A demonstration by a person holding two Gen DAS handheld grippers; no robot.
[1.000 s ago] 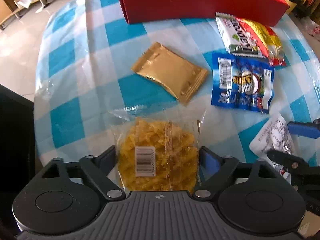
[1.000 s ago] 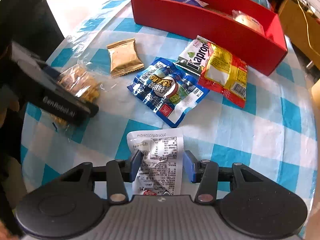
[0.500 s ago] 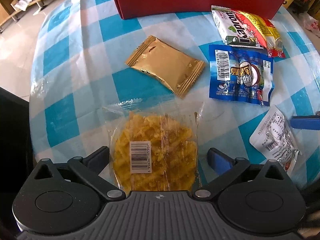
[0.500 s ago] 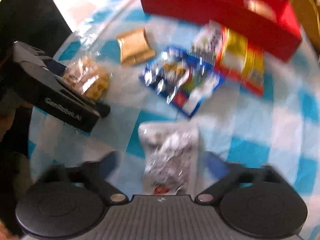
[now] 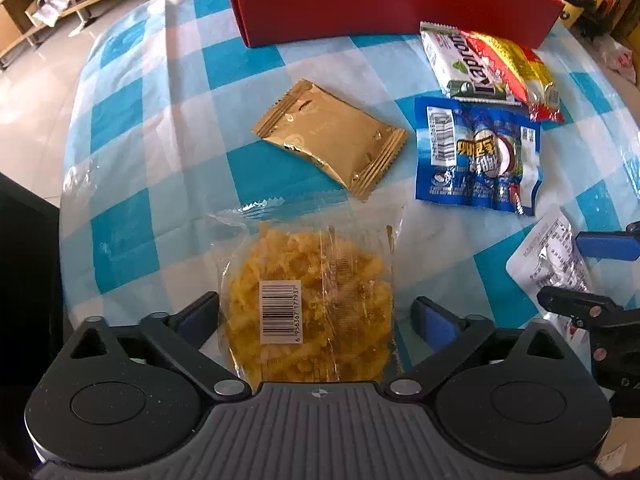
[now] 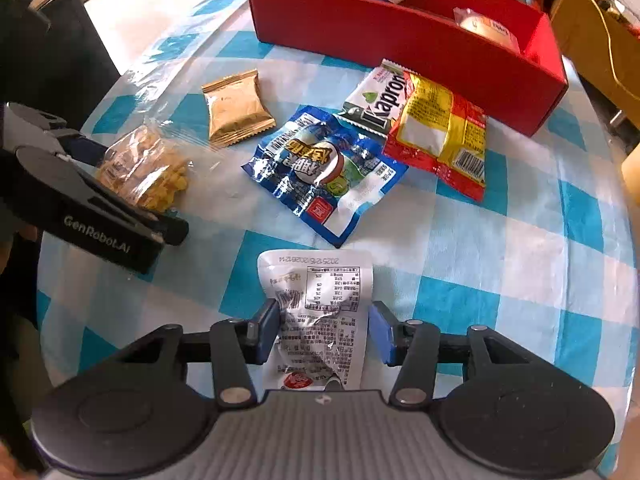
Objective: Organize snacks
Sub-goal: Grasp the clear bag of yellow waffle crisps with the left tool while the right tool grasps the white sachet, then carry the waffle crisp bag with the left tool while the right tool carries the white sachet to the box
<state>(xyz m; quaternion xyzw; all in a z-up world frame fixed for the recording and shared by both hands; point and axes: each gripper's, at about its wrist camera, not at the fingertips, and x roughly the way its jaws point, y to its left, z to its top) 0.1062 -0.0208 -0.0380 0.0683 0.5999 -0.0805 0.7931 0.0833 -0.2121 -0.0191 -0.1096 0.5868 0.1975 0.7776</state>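
Observation:
A clear bag of yellow snack pieces (image 5: 312, 304) lies flat on the blue-checked tablecloth (image 5: 160, 128). It sits between the fingers of my left gripper (image 5: 316, 308), whose jaws are closing. The left pad is at the bag's edge, and a gap shows at the right pad. In the right wrist view a crumpled silver-white packet (image 6: 320, 312) sits in my right gripper (image 6: 324, 328). Those jaws are closing too, with both blue pads against the packet's sides. The red box (image 6: 400, 40) stands at the far side of the table.
Between the grippers and the box lie a gold packet (image 5: 332, 136), a blue packet (image 5: 476, 156), a white-green Kapron packet (image 5: 460, 64) and a red-yellow packet (image 5: 520, 68). The box holds some snacks (image 6: 484, 28). The table's round edge drops off at left, beside a dark object (image 5: 24, 280).
Both grippers spread wide half a second ago and have come back in. The right is against the packet again. The left stands wider than a second ago, and the bag lies flatter.

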